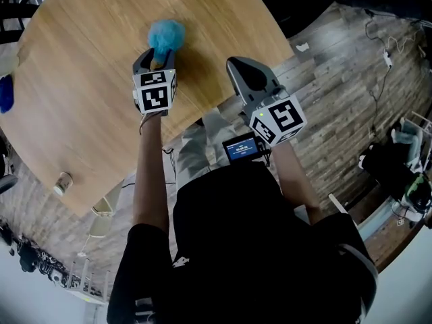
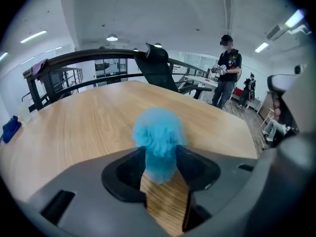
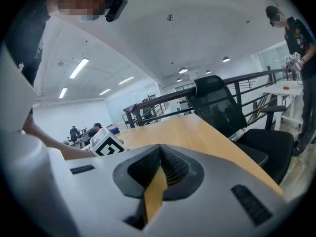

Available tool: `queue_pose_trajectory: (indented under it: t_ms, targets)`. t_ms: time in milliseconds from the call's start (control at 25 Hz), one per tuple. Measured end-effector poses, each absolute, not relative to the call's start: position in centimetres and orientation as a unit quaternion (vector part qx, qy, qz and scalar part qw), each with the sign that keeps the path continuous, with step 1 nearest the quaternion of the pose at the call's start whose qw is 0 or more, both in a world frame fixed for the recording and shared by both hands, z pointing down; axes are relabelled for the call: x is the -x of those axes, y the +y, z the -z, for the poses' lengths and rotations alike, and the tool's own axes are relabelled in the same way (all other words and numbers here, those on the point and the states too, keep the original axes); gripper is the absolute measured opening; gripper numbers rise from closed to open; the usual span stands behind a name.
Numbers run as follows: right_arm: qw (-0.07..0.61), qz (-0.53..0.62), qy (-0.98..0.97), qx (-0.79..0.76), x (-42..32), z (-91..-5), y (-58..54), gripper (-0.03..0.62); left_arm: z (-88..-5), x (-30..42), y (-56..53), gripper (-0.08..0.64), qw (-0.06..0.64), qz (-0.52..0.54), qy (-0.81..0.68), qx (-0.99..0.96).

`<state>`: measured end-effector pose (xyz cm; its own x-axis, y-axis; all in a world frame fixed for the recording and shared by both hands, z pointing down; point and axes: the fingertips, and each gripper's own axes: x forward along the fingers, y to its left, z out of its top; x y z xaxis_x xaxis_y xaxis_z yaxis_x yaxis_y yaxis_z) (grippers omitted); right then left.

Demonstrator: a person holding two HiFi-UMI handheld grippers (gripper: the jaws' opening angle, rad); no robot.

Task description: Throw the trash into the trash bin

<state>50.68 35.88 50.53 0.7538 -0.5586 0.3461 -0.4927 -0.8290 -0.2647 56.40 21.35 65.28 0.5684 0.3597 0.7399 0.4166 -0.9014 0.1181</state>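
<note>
A fluffy light-blue ball of trash lies on the round wooden table. My left gripper comes at it from the near side, tilted down. Its jaws stand wide open, and the ball's lower part sits between the fingertips with no squeeze visible. My right gripper hovers at the table's near right edge, its ribbed pads shut together on nothing. No trash bin shows in any view.
A small cup stands near the table's near-left rim, and a blue object lies at its left side. A black office chair stands beyond the table by a railing. A person stands further off. Cables and bags lie on the floor at right.
</note>
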Motion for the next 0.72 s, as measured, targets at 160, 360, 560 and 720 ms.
queue_pose_trajectory:
  t_ms: [160, 360, 560, 720]
  targets:
    - [0.07, 0.215, 0.276, 0.934, -50.9, -51.0, 36.2, -0.002, -65.8, -56.8, 20.9, 0.023, 0.079, 0.403, -0.201, 0.889]
    - [0.074, 0.22, 0.271, 0.934, -50.5, -51.4, 36.6, -0.002, -64.8, -56.7, 21.5, 0.014, 0.078, 0.391, -0.21, 0.893]
    - [0.074, 0.215, 0.268, 0.936, -50.2, -51.0, 36.8, -0.002, -61.8, -56.4, 21.8, 0.012, 0.074, 0.365, -0.217, 0.902]
    - [0.077, 0.203, 0.271, 0.938, -49.3, -49.7, 36.5, -0.002, -57.3, -54.7, 21.8, 0.014, 0.043, 0.332, -0.217, 0.917]
